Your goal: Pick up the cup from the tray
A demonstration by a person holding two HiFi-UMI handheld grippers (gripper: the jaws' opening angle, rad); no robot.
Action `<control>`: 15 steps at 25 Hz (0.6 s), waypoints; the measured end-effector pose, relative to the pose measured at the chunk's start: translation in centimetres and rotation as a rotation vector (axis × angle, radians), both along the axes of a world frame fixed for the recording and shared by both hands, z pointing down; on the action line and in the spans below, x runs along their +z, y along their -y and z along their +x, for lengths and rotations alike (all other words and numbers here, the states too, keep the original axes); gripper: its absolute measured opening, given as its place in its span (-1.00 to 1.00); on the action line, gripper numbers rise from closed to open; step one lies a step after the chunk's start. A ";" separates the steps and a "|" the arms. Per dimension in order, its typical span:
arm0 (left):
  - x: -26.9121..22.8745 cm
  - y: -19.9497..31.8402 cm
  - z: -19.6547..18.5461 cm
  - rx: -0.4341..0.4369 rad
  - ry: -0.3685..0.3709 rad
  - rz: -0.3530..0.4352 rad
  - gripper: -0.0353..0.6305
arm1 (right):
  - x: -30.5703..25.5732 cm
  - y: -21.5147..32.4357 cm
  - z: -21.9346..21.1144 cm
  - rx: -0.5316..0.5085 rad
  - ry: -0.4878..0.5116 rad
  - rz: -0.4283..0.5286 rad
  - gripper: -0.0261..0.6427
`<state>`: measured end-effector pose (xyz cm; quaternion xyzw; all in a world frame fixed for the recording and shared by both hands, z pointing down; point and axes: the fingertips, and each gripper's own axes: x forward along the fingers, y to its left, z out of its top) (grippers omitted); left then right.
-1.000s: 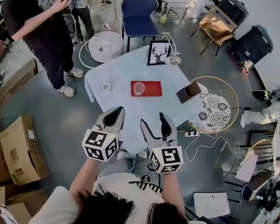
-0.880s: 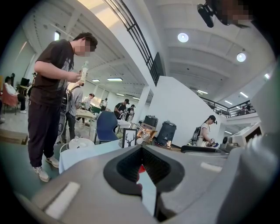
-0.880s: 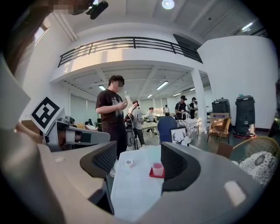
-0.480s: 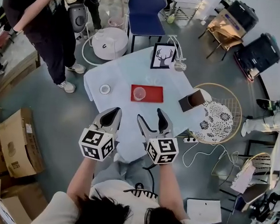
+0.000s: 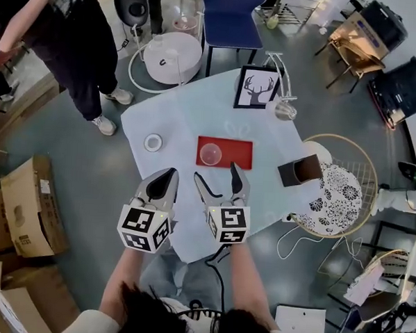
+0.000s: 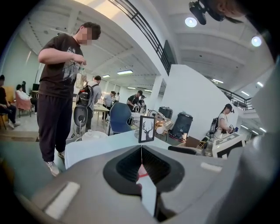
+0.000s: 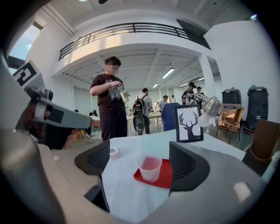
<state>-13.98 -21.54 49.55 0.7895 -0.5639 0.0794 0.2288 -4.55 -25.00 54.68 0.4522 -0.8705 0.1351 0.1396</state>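
Over the last second the white-clothed tabletop (image 5: 176, 119) and flat red tray (image 5: 240, 153) have come nearer, so my approach is under way. The clear plastic cup (image 5: 210, 153) stands on that tray just ahead of my right tongs (image 5: 217, 173), spread wide and empty; my left tongs (image 5: 167, 177) are pinched together, holding nothing.

The left gripper (image 6: 141, 151) fills its own view with closed jaws, hiding most of the table (image 6: 103, 145); only a red sliver of the tray (image 6: 141, 172) shows. In the right gripper view a jaw covers the tray's right end. The head view's top edge crops the bystander (image 5: 75, 44) at the shoulders.
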 end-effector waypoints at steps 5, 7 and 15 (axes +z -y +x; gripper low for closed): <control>2.4 0.8 0.2 -0.009 0.011 -0.039 -0.89 | 4.9 2.4 -0.5 -0.004 -0.057 -0.059 0.39; 2.9 1.2 -0.1 -0.028 0.007 -0.048 -0.89 | 6.3 3.2 -0.6 0.011 -0.066 -0.090 0.39; 2.7 2.6 -1.7 -0.141 -0.083 -0.067 -0.89 | 9.0 4.6 -1.6 -0.029 -0.126 -0.141 0.39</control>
